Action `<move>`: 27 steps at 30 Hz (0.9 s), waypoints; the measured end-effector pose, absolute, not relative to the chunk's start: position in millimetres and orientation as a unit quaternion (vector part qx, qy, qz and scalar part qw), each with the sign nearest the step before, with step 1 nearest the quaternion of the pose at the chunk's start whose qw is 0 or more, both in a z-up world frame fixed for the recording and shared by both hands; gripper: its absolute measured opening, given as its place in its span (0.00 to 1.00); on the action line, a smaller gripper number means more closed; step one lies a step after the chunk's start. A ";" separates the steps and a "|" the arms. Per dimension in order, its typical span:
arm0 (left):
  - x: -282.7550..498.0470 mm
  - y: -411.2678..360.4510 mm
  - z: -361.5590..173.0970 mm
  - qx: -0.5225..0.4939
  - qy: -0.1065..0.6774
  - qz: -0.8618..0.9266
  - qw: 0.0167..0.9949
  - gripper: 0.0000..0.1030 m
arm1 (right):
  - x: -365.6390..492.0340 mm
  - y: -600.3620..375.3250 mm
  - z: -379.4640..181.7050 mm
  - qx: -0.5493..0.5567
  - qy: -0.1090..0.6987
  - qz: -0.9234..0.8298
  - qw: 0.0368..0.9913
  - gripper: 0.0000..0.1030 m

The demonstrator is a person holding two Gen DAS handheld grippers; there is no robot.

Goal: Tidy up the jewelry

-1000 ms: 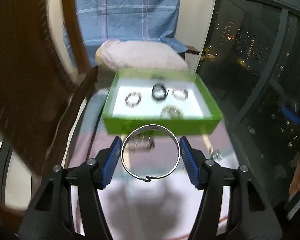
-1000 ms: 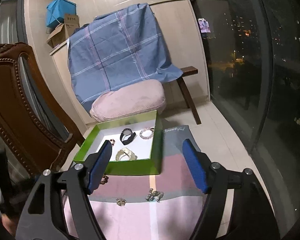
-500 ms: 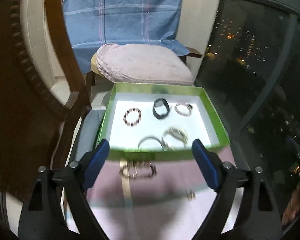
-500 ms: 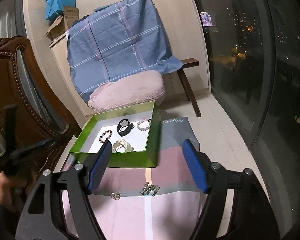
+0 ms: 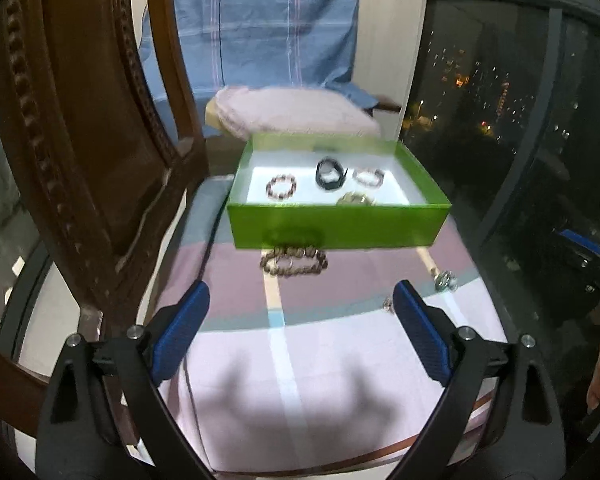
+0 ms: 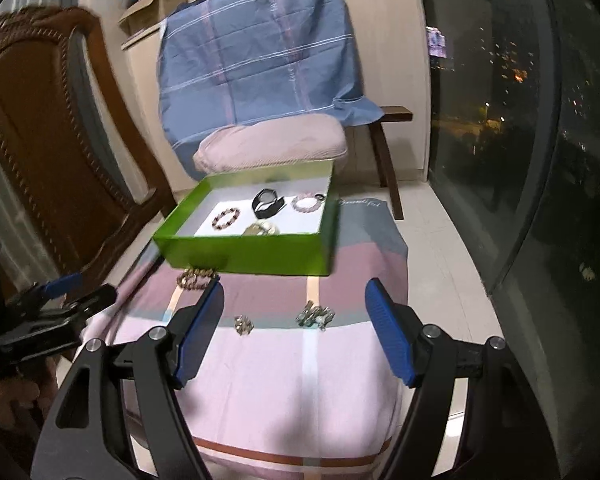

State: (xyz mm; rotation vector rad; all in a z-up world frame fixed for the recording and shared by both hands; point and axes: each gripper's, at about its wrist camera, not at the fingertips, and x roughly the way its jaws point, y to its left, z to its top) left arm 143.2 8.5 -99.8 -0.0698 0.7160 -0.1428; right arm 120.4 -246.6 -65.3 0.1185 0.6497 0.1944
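A green box [image 5: 340,226] [image 6: 252,256] stands at the far side of a striped cloth. Inside lie a dark bead bracelet [image 5: 281,186] [image 6: 225,218], a black watch [image 5: 330,173] [image 6: 267,203], a pale bead bracelet [image 5: 368,176] [image 6: 306,202] and silver bangles [image 5: 356,199] [image 6: 262,229]. A brown bead bracelet [image 5: 294,262] [image 6: 196,278] lies just in front of the box. Small metal pieces [image 6: 315,316] [image 6: 244,325] [image 5: 444,280] lie on the cloth. My left gripper [image 5: 300,332] is open and empty, low over the cloth. My right gripper [image 6: 296,332] is open and empty above the small pieces.
A carved wooden chair [image 5: 80,160] [image 6: 40,140] stands close on the left. A pink cushion [image 6: 272,144] and a blue plaid cloth [image 6: 260,56] are behind the box. A dark window [image 6: 540,120] runs along the right. The left gripper [image 6: 48,312] shows in the right wrist view.
The left gripper held a silver bangle a second ago, let it go into the box and opened. It has since pulled back and down. The right gripper moved closer to the cloth.
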 end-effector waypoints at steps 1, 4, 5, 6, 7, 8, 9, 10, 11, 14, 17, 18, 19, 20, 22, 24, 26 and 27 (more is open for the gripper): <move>144.7 9.5 -101.0 -0.039 0.352 -0.072 0.932 0.89 | 120.7 -244.2 -65.6 0.051 0.317 0.094 0.942 0.70; 142.7 7.6 -100.2 -0.035 0.348 -0.078 0.934 0.89 | 123.5 -244.3 -68.7 0.054 0.321 0.091 0.941 0.70; 141.3 7.0 -99.5 -0.033 0.344 -0.079 0.935 0.89 | 124.3 -245.0 -68.9 0.058 0.321 0.091 0.941 0.70; 141.4 6.5 -99.6 -0.032 0.344 -0.079 0.935 0.89 | 125.0 -244.6 -69.3 0.058 0.322 0.090 0.941 0.70; 141.4 6.0 -99.7 -0.031 0.345 -0.079 0.935 0.89 | 125.2 -244.5 -69.2 0.057 0.321 0.089 0.941 0.70; 141.5 5.9 -99.7 -0.031 0.346 -0.080 0.934 0.89 | 125.3 -244.6 -69.0 0.057 0.320 0.089 0.941 0.70; 141.5 5.6 -99.8 -0.032 0.345 -0.079 0.935 0.89 | 125.1 -244.5 -69.2 0.057 0.320 0.088 0.942 0.70; 142.0 5.4 -100.2 -0.032 0.346 -0.079 0.934 0.89 | 124.8 -244.3 -69.4 0.056 0.320 0.089 0.941 0.70; 142.9 5.1 -100.9 -0.033 0.348 -0.079 0.934 0.89 | 124.3 -244.1 -69.8 0.055 0.320 0.089 0.942 0.70; 142.9 4.2 -100.4 -0.034 0.345 -0.080 0.934 0.89 | 123.1 -245.6 -71.7 0.055 0.321 0.087 0.941 0.70; 144.1 2.5 -101.5 -0.034 0.347 -0.082 0.934 0.89 | 124.5 -247.1 -72.6 0.054 0.323 0.084 0.941 0.70; 144.3 1.7 -101.7 -0.033 0.348 -0.082 0.933 0.89 | 125.0 -247.8 -73.2 0.055 0.324 0.084 0.941 0.70; 144.6 1.2 -102.4 -0.033 0.348 -0.082 0.933 0.89 | 125.5 -248.1 -73.5 0.055 0.325 0.083 0.941 0.70; 145.0 0.9 -103.3 -0.033 0.349 -0.082 0.933 0.89 | 125.8 -248.0 -73.7 0.055 0.325 0.083 0.940 0.70; 146.3 -0.6 -105.2 -0.031 0.351 -0.081 0.932 0.89 | 125.9 -247.7 -73.6 0.055 0.326 0.085 0.940 0.70; 147.5 -0.9 -107.3 -0.030 0.353 -0.080 0.932 0.89 | 126.2 -246.6 -73.4 0.054 0.326 0.085 0.940 0.70; 149.5 -1.3 -110.2 -0.029 0.355 -0.081 0.931 0.89 | 126.2 -245.8 -72.7 0.054 0.326 0.087 0.940 0.70; 151.5 -2.0 -112.6 -0.028 0.356 -0.081 0.931 0.89 | 126.5 -245.2 -72.8 0.053 0.327 0.088 0.940 0.70</move>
